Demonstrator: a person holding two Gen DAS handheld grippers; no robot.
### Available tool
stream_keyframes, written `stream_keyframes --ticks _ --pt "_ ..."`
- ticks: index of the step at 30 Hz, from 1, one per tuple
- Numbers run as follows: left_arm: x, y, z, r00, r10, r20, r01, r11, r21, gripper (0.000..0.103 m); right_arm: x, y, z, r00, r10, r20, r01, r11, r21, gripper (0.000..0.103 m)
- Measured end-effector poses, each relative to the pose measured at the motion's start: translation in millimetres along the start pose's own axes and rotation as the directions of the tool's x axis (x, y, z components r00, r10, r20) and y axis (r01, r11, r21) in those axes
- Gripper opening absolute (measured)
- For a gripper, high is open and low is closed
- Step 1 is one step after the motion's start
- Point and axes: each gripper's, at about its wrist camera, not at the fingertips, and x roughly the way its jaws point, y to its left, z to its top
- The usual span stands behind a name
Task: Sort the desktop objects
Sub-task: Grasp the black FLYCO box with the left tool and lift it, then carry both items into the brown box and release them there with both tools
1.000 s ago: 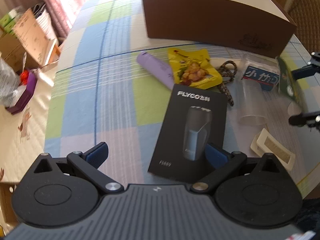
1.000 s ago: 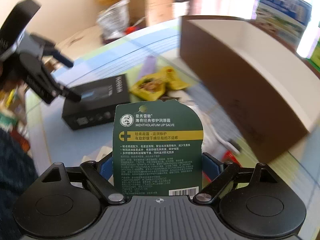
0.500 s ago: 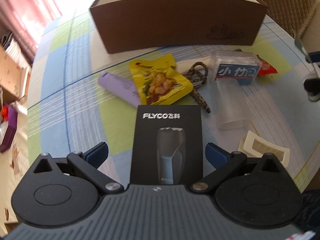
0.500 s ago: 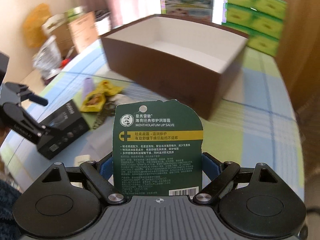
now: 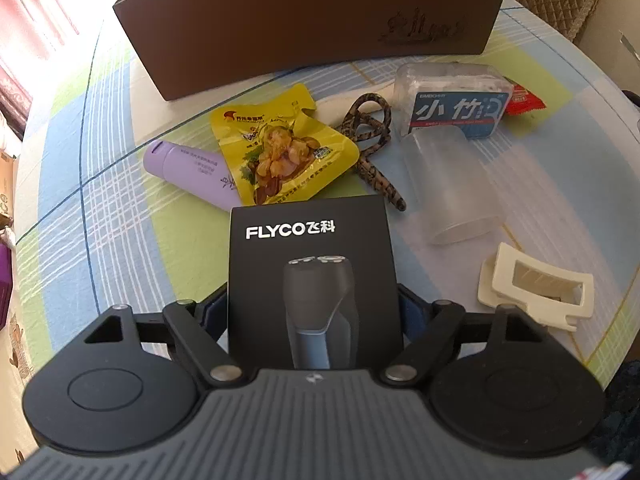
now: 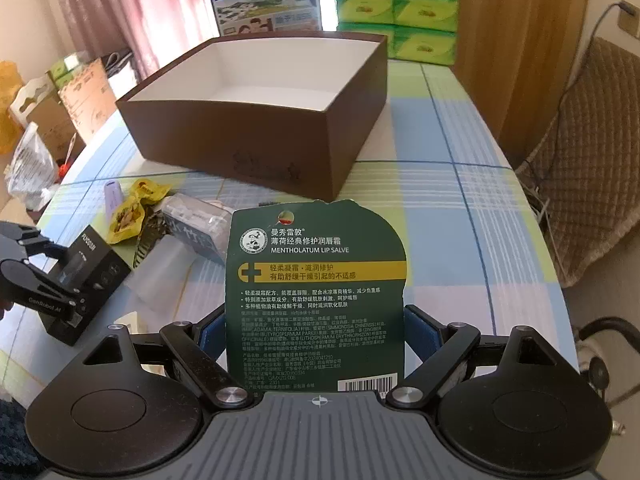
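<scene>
On the checked tablecloth in front of the brown box, the loose things lie in a cluster: a purple tube partly under a yellow snack packet, a patterned hair tie just beside the packet, a clear plastic box with a blue label with a red wrapper at its far end, a clear plastic cup on its side touching that box, and a cream hair clip near the table's edge.

The left gripper has its jaws closed against the two long sides of a black shaver box, whose near end sits deep between the fingers while the printed top faces up. In the right wrist view that shaver box is still resting on the cloth, with the left gripper around it.

The right gripper pinches a green lip salve card by its lower edges; the card stands upright between the blue pads, its top rising well above them. It is held over the table, short of the brown box's near corner. The brown box is open, its white inside bare as far as can be seen.
</scene>
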Motion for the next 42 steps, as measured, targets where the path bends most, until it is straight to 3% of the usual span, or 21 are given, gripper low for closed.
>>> stream_keyframes --ticks 8,18,33,38,42 --pt "-33 14 -2 0.996 -0.014 0.083 0.019 0.998 -0.060 0.077 -9 0 6 1.000 0.001 0.023 -0.002 1.000 0.027 0.085" --pt "-82 52 31 0.977 0.056 0.205 -0.034 0.993 -0.109 0.077 -2 12 42 0.998 0.041 0.052 -0.041 0.999 -0.003 0.085" --pt "-99 80 146 0.926 0.042 0.376 -0.026 0.999 -0.045 0.077 23 45 146 0.982 0.090 0.164 -0.074 0.992 -0.105 0.085" --pt "-88 86 196 0.918 0.037 0.395 -0.026 0.999 -0.032 0.077 43 43 186 0.982 0.079 0.174 -0.062 0.993 -0.099 0.085" --pt "-67 85 228 0.923 0.024 0.384 -0.015 1.000 -0.027 0.077 68 44 212 0.987 0.047 0.154 -0.031 0.994 -0.101 0.085"
